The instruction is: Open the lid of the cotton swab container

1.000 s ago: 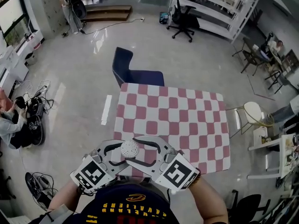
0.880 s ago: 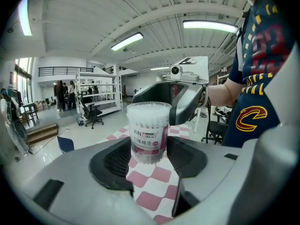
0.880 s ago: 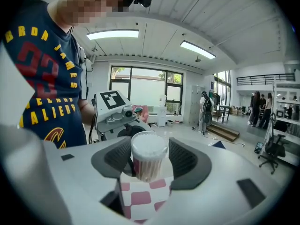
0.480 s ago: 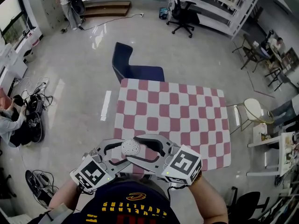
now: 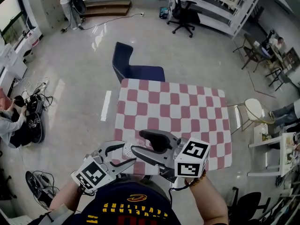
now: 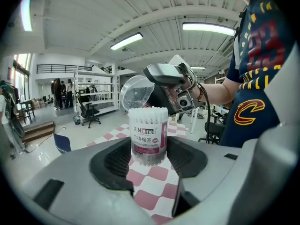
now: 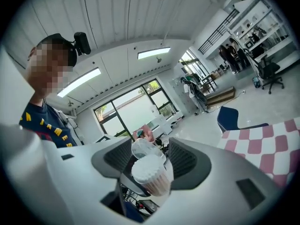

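The round clear tub (image 6: pixel 148 137), packed with white swabs (image 6: pixel 148 112), is squeezed upright between the left gripper (image 6: pixel 150 159)'s grey jaws, over the pink-and-white checked table (image 5: pixel 187 111). Its clear round lid (image 6: pixel 135 92) is tipped up, pinched by the right gripper (image 7: pixel 149 161).

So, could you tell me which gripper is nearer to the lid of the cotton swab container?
Right. The right gripper has the tilted lid between its jaws; the left gripper clamps the container body below it.
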A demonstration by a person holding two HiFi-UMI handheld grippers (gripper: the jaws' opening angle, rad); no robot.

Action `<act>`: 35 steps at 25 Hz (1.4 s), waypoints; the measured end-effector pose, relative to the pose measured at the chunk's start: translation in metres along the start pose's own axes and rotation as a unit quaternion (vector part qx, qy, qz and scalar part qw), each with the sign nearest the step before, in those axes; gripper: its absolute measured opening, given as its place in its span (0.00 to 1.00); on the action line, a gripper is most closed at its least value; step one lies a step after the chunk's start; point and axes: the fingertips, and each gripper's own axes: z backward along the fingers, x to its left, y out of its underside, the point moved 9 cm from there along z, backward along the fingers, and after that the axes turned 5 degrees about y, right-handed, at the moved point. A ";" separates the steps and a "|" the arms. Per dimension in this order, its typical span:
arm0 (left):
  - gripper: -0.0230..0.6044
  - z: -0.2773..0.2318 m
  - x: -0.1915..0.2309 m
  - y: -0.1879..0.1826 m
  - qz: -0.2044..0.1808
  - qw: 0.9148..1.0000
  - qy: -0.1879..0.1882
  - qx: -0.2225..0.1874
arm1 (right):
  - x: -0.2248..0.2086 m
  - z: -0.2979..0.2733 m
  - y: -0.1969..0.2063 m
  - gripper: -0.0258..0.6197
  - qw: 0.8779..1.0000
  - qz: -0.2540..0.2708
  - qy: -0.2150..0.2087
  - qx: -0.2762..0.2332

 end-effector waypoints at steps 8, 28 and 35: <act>0.42 -0.002 -0.002 0.000 0.004 1.000 0.002 -0.005 | -0.016 0.011 -0.011 0.42 0.998 -0.015 0.047 -0.049; 0.42 -0.010 -0.012 -0.001 0.012 0.999 0.018 -0.027 | -0.064 0.003 0.003 0.42 0.988 -0.086 0.104 -0.070; 0.42 -0.009 -0.004 0.011 0.048 0.998 -0.005 -0.029 | -0.045 0.014 -0.013 0.42 0.984 -0.076 0.094 -0.131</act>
